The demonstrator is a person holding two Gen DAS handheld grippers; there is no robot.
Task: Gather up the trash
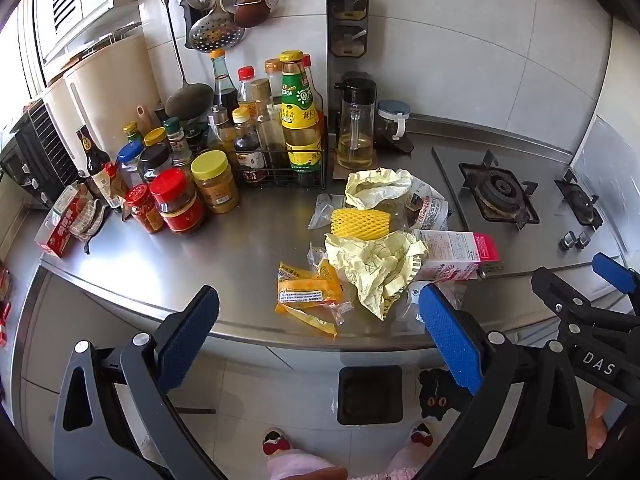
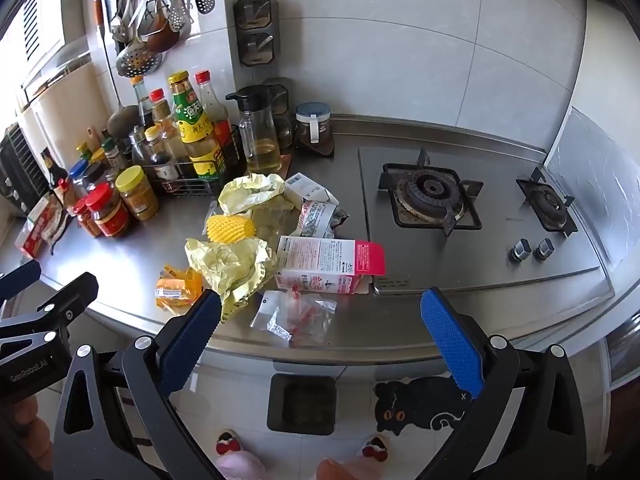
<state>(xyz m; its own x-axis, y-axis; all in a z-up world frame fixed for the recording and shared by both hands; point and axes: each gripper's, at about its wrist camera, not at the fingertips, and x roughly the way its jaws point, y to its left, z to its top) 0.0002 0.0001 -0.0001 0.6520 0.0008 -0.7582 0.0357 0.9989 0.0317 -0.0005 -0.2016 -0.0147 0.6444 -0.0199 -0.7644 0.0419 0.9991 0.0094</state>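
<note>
The surface (image 2: 280,344) is showing as brushed steel, dully gleaming. At its middle, crumpled yellow paper (image 1: 380,272) is lying matt and creased; toward twelve o'clock of it, a foam net sleeve (image 1: 360,222) is looking ribbed. The carton (image 2: 328,266) is looking like smooth printed card. Clear plastic bags (image 2: 296,314) are glinting. Claw pads (image 2: 450,340) are showing blue, knurled rubber.

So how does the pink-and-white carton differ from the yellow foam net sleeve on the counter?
The pink-and-white carton is a printed, flat-sided box lying on its side; the yellow foam net sleeve is a rounded, plain mesh tube. The carton sits by the stove's edge, while the sleeve lies further left, between two crumpled yellow papers. The carton looks longer. Both rest untouched on the steel counter among the litter.
</note>
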